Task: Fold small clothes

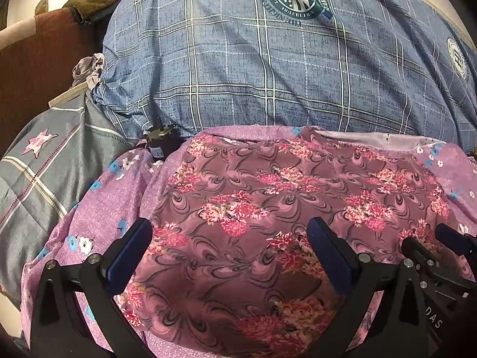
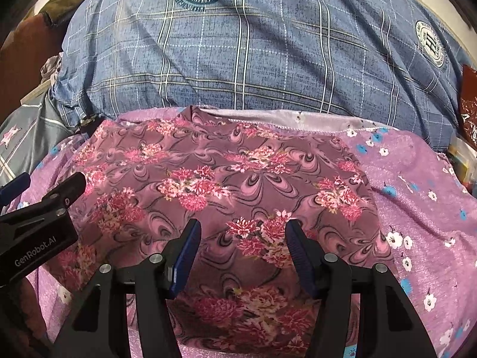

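Bedding is filling both views, a lilac flowered sheet (image 2: pixel 417 179) covering the bed. Both pairs of fingers are standing open and holding nothing: the left gripper (image 1: pixel 229 256) spread wide, the right gripper (image 2: pixel 241 256) parted less, each hovering over the near part of the floral garment (image 1: pixel 268 197). This mauve piece with pink blossoms is lying spread flat on the sheet, its far hem reaching toward a big blue checked pillow (image 1: pixel 268 59) at the far edge of the bed. Judging by its smooth, single-layer look, folding is probably only beginning; every fold seems left to do. Both grippers are pointing forward side by side, angled down at the cloth. A grey checked pillow (image 1: pixel 44 164) is sitting toward the bed's left edge.
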Demonstrator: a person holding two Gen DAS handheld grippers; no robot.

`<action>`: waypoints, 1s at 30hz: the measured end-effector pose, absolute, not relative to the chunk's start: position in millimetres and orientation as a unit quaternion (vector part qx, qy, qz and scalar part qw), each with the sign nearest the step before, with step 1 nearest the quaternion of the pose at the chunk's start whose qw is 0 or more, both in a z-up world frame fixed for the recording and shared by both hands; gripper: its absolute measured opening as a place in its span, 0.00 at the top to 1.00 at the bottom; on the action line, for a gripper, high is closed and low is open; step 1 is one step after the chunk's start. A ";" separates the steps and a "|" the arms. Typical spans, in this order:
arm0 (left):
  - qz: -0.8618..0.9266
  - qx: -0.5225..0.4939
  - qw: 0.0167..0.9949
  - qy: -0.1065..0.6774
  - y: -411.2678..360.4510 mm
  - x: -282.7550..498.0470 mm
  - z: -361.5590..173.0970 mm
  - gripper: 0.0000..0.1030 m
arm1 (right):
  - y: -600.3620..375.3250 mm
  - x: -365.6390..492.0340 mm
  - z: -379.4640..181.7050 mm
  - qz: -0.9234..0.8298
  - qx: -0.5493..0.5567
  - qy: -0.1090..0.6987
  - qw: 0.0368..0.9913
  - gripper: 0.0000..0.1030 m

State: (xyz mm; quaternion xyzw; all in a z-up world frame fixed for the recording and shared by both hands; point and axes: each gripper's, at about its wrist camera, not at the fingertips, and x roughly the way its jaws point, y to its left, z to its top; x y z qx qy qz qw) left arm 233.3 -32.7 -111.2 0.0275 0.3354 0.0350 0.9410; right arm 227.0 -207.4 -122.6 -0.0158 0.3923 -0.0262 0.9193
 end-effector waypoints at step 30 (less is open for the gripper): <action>0.045 -0.038 0.915 0.400 31.2 235.6 -115.3 0.00 | -266.5 222.6 -100.6 -0.024 0.079 0.400 0.913 0.40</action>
